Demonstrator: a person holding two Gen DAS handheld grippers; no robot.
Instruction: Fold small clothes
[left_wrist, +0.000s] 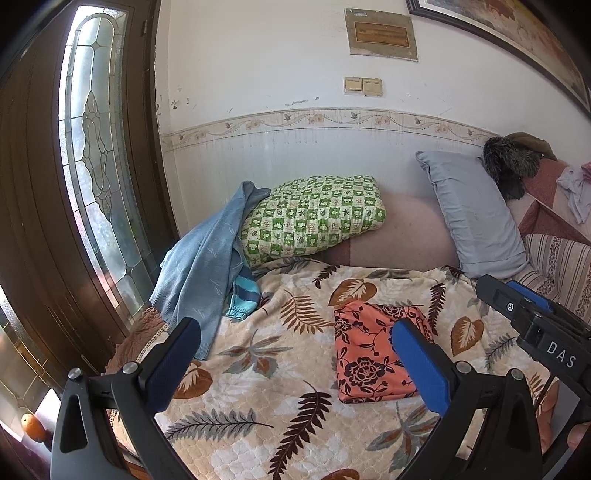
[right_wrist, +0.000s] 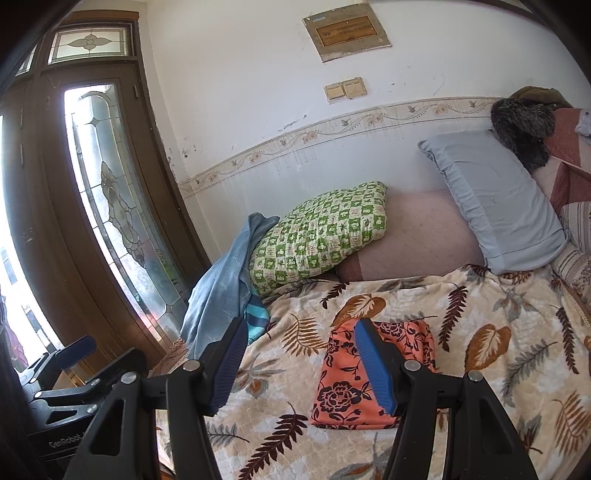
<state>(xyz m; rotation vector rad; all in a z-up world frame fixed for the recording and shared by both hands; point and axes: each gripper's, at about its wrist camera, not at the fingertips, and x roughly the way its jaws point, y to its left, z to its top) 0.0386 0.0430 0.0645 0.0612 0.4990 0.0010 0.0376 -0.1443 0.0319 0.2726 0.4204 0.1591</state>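
Note:
A folded orange garment with a dark flower print (left_wrist: 373, 354) lies flat on the leaf-patterned blanket (left_wrist: 277, 369); it also shows in the right wrist view (right_wrist: 351, 384). My left gripper (left_wrist: 295, 365) is open and empty, held above the blanket just left of the garment. My right gripper (right_wrist: 301, 363) is open and empty, above the garment's near left edge; it shows at the right in the left wrist view (left_wrist: 524, 306). A light blue garment (left_wrist: 207, 266) and a striped teal piece (left_wrist: 243, 295) lie heaped at the blanket's far left corner.
A green checked pillow (left_wrist: 314, 218), a pink cushion (left_wrist: 402, 236) and a grey pillow (left_wrist: 472, 218) stand against the wall. A furry dark item (left_wrist: 509, 166) lies on the striped bedding at right. A glass-paned wooden door (left_wrist: 92, 166) is at left.

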